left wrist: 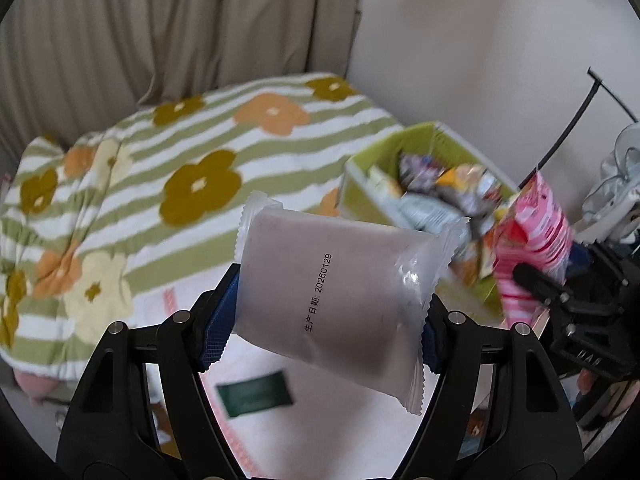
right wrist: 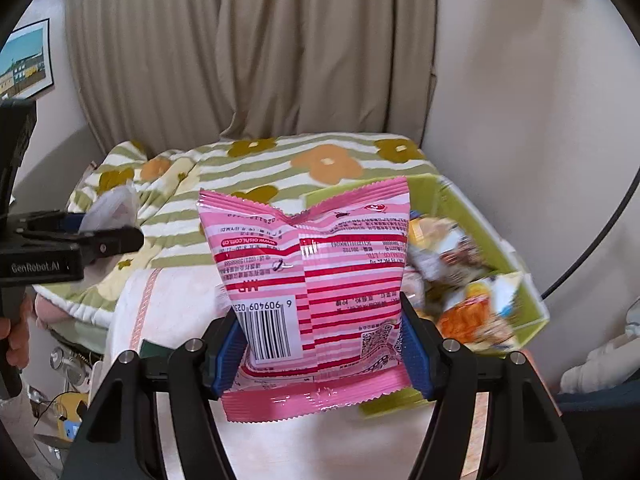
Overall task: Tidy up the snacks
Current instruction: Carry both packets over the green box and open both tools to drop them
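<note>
Both grippers (left (left wrist: pixel 328 312), right (right wrist: pixel 320 336)) clamp packets above floral bedding (left wrist: pixel 160 168).

The green box (right wrist: pixel 516 248) is open at the top but heaped with snack packets (right wrist: pixel 460 280), its near wall and the wall behind hemming the right side, while the white-clothed counter (left wrist: pixel 360 432) in front is open save one dark green packet (left wrist: pixel 256 396), and the floral quilt (left wrist: pixel 160 168) bounds the left.

Ahead of the tongs a green-striped floral blanket (right wrist: pixel 256 176) spreads under beige curtains (right wrist: pixel 248 48), a framed picture (right wrist: pixel 26 62) hangs far left, and a white towel (left wrist: pixel 256 356) lies just below them.
</note>
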